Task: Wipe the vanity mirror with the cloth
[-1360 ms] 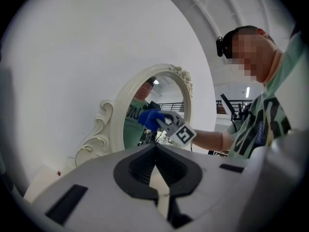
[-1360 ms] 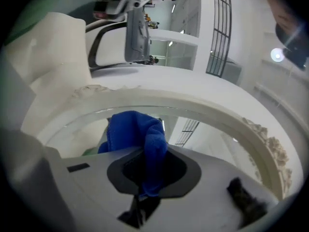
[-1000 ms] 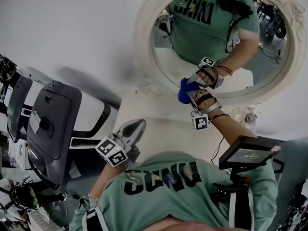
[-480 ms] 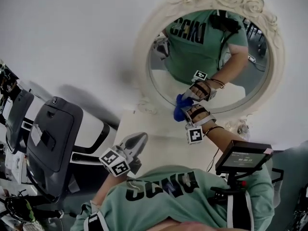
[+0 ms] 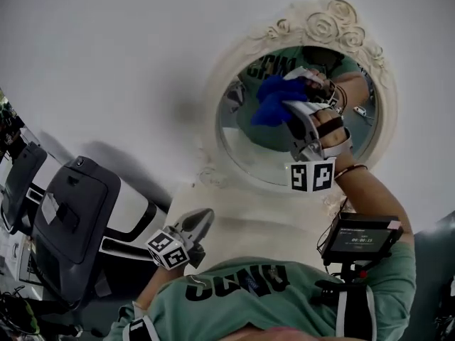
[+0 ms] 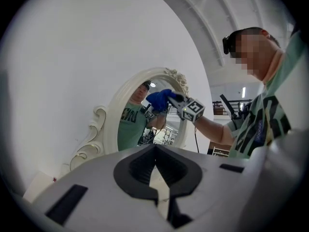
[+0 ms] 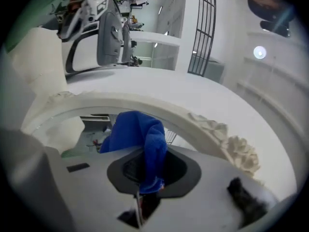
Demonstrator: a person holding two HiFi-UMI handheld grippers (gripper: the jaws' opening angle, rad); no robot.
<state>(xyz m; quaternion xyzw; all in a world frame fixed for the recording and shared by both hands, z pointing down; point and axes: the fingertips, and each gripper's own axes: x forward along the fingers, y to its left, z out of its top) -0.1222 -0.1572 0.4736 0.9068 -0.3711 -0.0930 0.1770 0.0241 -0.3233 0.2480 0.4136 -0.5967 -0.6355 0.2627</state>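
Note:
An oval vanity mirror in an ornate cream frame (image 5: 323, 25) hangs on the white wall. My right gripper (image 5: 288, 99) is shut on a blue cloth (image 5: 272, 104) and presses it against the upper middle of the glass. In the right gripper view the cloth (image 7: 140, 134) bunches out of the jaws, with the carved frame (image 7: 212, 127) just beyond. My left gripper (image 5: 201, 219) is held low over the vanity top, shut with nothing in it. The left gripper view shows the mirror (image 6: 137, 129), the cloth (image 6: 158, 99) and the right gripper (image 6: 179, 104) ahead of it.
A cream vanity top (image 5: 245, 222) lies below the mirror. A dark grey chair (image 5: 71, 215) stands at the left. A small screen device (image 5: 361, 236) is mounted on the person's chest. The mirror reflects the person's green shirt.
The right gripper has carried the blue cloth up from the mirror's lower edge to the upper middle of the glass. The left gripper has hardly moved.

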